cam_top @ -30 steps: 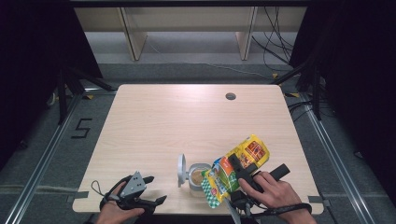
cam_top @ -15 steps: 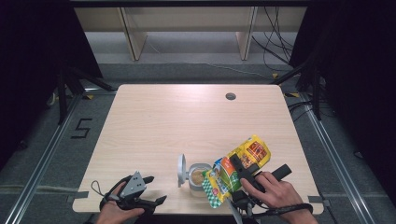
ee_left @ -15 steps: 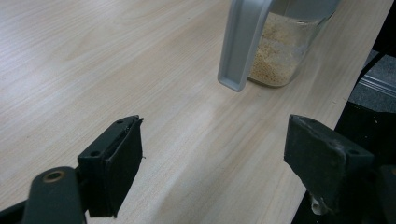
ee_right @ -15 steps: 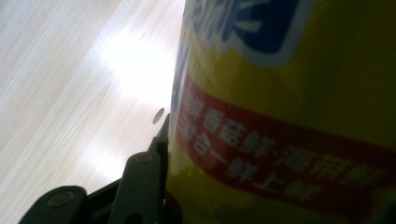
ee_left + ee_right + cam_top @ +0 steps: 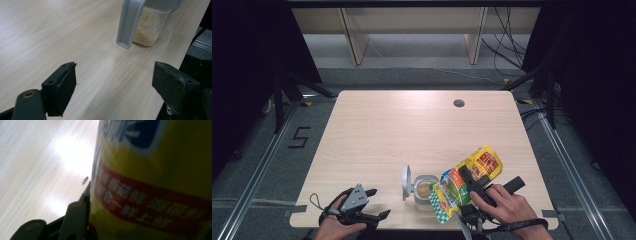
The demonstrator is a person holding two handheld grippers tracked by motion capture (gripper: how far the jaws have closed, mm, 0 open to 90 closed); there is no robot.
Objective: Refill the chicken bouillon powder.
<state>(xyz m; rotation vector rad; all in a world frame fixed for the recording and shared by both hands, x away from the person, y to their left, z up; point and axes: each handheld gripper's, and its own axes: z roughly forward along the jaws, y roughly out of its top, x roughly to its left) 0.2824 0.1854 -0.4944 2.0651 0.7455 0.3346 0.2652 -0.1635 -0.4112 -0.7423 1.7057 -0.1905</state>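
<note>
I have the right tongs (image 5: 469,182) clamped on a yellow seasoning pouch (image 5: 467,181). In the high view the pouch runs slantwise across these tongs, its yellow and red end beyond the tips, away from my hand, and its green and white lower end tipped down toward the jar. In the right gripper view the yellow pouch (image 5: 155,177) lies pressed flat against one black jaw, with a red band of print across it; the second jaw is hidden behind the pouch.

A glass jar (image 5: 424,189) of pale granules stands on the table (image 5: 412,130) just beside the pouch's lower end, on the side toward the left tongs. Its grey flip lid (image 5: 405,182) stands upright and open on the far side from the pouch.

The left tongs (image 5: 377,204) are spread wide and grip nothing. They rest low at the table's near edge, well apart from the jar. In the left gripper view the jar (image 5: 150,27) and lid (image 5: 128,23) sit ahead of the tips, apart from both jaws, with bare table (image 5: 50,37) between.
</note>
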